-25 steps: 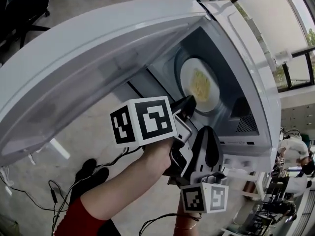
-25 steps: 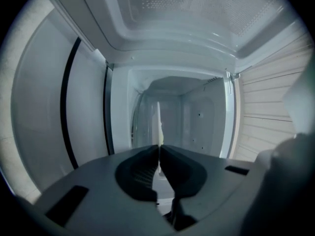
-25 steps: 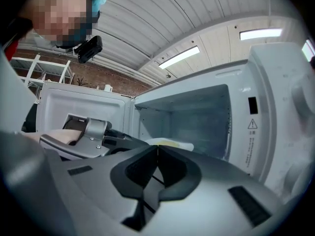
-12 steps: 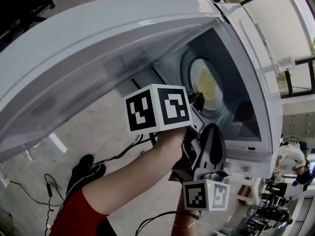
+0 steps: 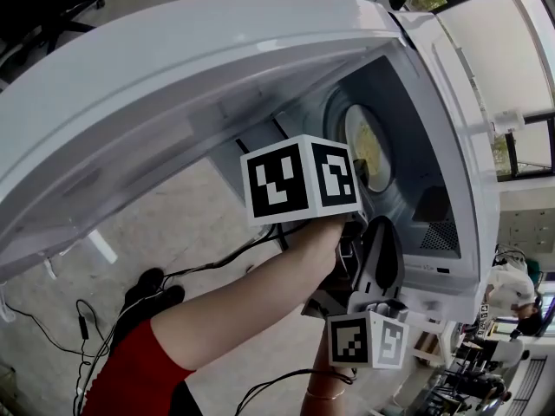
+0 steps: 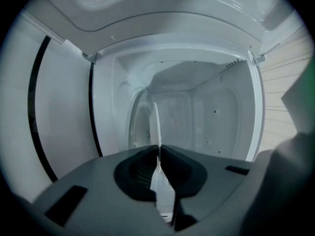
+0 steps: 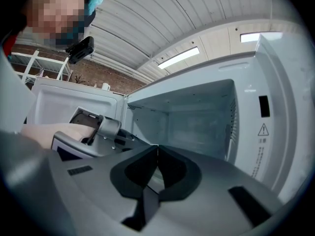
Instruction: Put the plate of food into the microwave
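Inside microwave point(image 5: 451, 172) cavity: plate point(image 5: 368, 118) w/ yellow food point(image 5: 375, 146) sits over the round glass turntable point(image 5: 408, 206). Contact btwn plate and turntable can't be confirmed.

1. Left gripper point(image 6: 158, 149): reaches into the cavity. Jaws narrow, clamped on the plate rim. The left gripper view shows the rim edge-on, as a thin white strip point(image 6: 155, 127) running up from btwn the jaws. Its marker cube point(image 5: 299, 180) faces the head cam and hides the jaw tips in the head view.

2. Right gripper point(image 7: 157, 151): jaws together, nothing btwn them. Pos. in the head view: below the left gripper, outside the cavity, just at the door opening, black jaws point(image 5: 381, 250) aimed toward the microwave front. Its marker cube point(image 5: 368, 341) is at the lower end. The right gripper view looks into the cavity, w/ the left gripper body at frame left.

3. Door point(image 5: 173, 102): swung fully open, filling the upper-left of the head view.

4. Person: bare forearm point(image 5: 251, 306) w/ red sleeve point(image 5: 130, 380) extends to the left gripper.

5. Floor point(image 5: 173, 232): black cables point(image 5: 87, 328) lie under the open door.
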